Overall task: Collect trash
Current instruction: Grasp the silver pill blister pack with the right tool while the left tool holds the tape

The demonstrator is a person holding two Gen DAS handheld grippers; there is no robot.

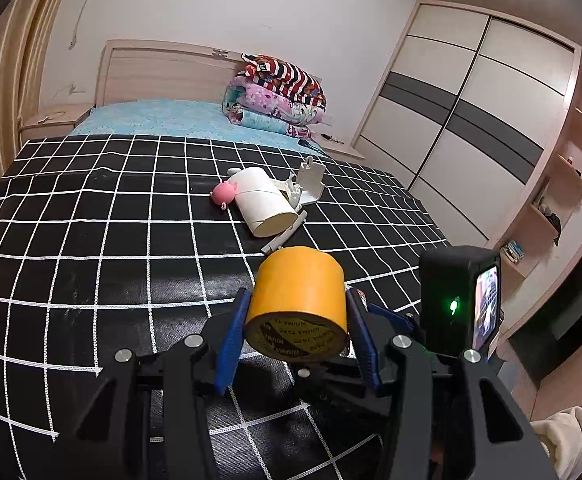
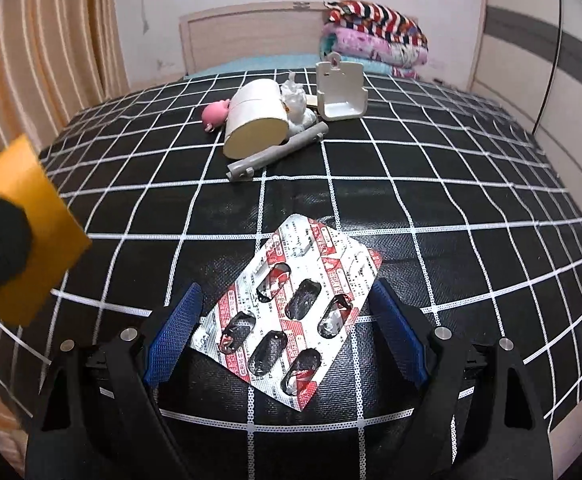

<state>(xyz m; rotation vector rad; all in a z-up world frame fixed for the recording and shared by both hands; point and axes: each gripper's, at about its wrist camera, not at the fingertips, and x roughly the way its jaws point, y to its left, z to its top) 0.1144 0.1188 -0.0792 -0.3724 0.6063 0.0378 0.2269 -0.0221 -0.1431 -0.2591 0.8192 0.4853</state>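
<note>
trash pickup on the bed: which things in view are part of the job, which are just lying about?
Job:
- yellow tape roll, clamped in left gripper
- empty pill pack, between the open pads of right gripper
- likely the pile: white tube, grey stick, white plastic holder, crumpled wrapper

Lying about:
- folded blankets
- pink toy, unclear

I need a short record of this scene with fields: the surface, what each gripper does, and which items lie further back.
surface: black sheet with white grid spread on a bed
left gripper: shut on yellow tape roll
right gripper: open, empty blister pack lying between its fingers
further back: white roll, pink toy, grey plastic bar, white holder, crumpled white wrapper
background: folded blankets
</note>
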